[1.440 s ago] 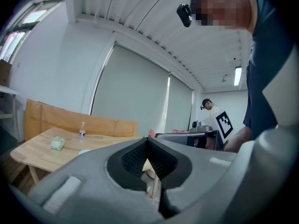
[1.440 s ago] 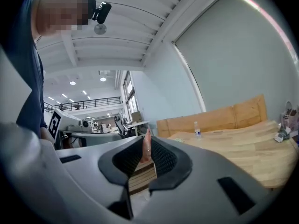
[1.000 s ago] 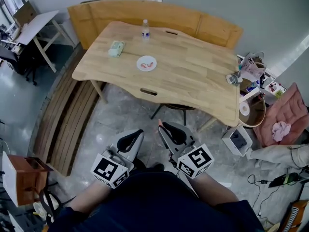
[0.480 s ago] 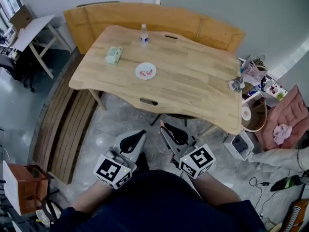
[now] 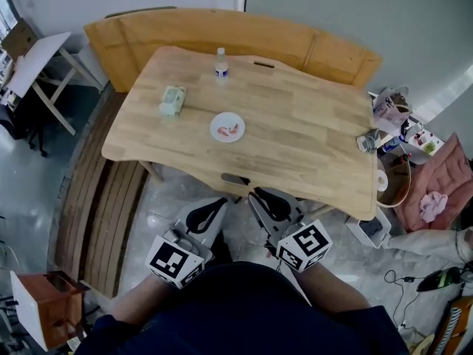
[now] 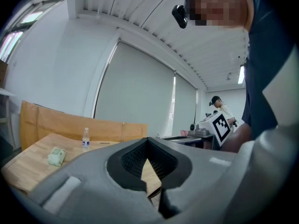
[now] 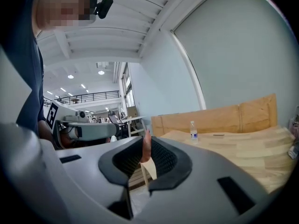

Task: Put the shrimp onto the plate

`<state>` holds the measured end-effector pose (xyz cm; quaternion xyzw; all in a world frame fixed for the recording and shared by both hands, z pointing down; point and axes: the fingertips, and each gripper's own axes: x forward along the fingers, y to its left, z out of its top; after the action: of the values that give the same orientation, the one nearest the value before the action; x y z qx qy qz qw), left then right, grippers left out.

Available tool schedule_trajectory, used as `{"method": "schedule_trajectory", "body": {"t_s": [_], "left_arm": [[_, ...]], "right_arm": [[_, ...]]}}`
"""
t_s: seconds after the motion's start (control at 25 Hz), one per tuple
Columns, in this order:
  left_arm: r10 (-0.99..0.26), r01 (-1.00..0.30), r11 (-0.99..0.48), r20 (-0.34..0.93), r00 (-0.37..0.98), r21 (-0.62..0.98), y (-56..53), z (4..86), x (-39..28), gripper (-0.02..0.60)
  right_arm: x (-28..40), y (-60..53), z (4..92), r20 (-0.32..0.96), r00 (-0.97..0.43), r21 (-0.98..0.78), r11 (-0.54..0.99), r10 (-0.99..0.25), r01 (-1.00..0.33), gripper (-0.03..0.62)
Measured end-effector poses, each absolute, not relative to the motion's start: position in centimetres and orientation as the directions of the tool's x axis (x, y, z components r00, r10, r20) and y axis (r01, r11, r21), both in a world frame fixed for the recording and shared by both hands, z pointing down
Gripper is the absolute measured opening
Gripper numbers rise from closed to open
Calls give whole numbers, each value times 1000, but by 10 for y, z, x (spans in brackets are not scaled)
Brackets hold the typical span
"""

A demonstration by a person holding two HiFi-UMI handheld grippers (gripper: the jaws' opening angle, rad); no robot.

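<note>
A white plate (image 5: 215,131) lies near the middle of the wooden table (image 5: 310,139), with pink shrimp pieces (image 5: 233,129) on it. Both grippers are held low in front of the person's body, short of the table's near edge. My right gripper (image 5: 255,195) is shut on a thin pink shrimp (image 7: 146,147), which stands upright between its pads at the tip (image 7: 145,149). My left gripper (image 5: 213,208) is shut with nothing between its jaws (image 6: 148,144). The plate does not show in either gripper view.
A water bottle (image 5: 221,63) and a green packet (image 5: 172,100) stand on the far part of the table. A wooden bench (image 5: 222,28) runs behind it. A cluttered shelf (image 5: 392,117) and pink cushion (image 5: 437,191) are at the right, with wooden slats (image 5: 103,198) on the left.
The table has come nearer and lower in the head view as the person stepped toward it. Both grippers keep their place by the body, the right one still shut on the shrimp.
</note>
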<state>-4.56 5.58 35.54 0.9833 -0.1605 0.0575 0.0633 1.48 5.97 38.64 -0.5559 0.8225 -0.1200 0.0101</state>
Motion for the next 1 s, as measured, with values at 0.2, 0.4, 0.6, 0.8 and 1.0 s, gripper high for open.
{"method": "schedule_trajectory", "body": {"t_s": [0.2,0.4,0.6,0.8,1.0], "left_arm": [[-272,-286,-952,129,954,112,10,352,-38,5],[-237,-249,-961,106,966,119,-33,350,-39,5],[-214,-224,-966,90,973,125,-64,346,-41,5],[-228,-239,-960,91,969,143,-87,345,-43,5],[-263,-277,-949,105,959,154,-108,355,-33,5]], "right_arm": [[22,14,386,134,-346,-211,315,-928,-925,63],[23,-32,384,142,-316,-218,282,-938,-934,63],[25,-68,386,145,-290,-222,255,-946,-941,63],[30,-97,391,159,-288,-223,250,-944,-942,63],[45,-126,401,171,-315,-208,278,-934,-938,63]]}}
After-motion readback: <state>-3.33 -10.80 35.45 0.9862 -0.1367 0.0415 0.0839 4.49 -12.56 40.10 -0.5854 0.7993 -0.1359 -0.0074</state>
